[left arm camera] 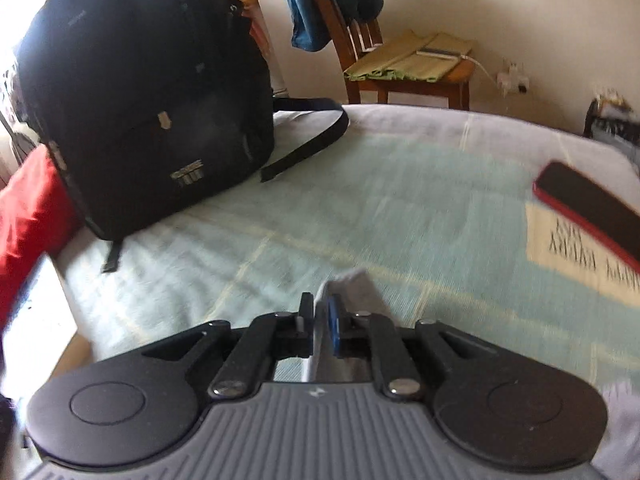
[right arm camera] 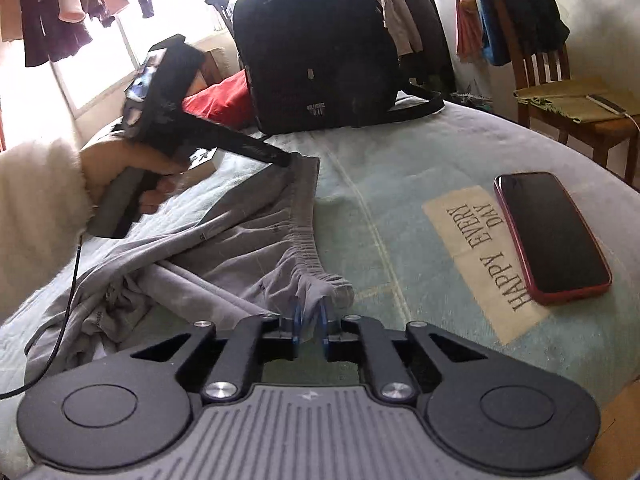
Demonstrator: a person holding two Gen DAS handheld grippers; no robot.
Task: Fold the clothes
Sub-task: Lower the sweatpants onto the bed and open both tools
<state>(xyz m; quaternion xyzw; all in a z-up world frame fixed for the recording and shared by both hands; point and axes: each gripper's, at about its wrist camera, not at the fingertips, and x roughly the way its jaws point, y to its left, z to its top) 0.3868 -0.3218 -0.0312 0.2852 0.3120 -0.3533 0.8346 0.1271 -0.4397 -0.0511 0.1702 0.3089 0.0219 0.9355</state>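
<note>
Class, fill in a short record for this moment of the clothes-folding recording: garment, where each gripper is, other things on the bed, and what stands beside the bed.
garment: grey trousers, crumpled, elastic waistband towards the bed's middle
left gripper: at the waistband's far corner, cloth between its fingers
right gripper: at the waistband's near corner
on the bed: black backpack, red-cased phone, red cushion
bedcover: pale green
beside the bed: wooden chair

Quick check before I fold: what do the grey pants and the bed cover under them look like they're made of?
Grey pants: soft matte knit, probably cotton jersey; gathered elastic waistband, limp folds. Bed cover: pale green woven cloth, likely cotton, matte, with a faint stripe grid and a printed patch.
</note>
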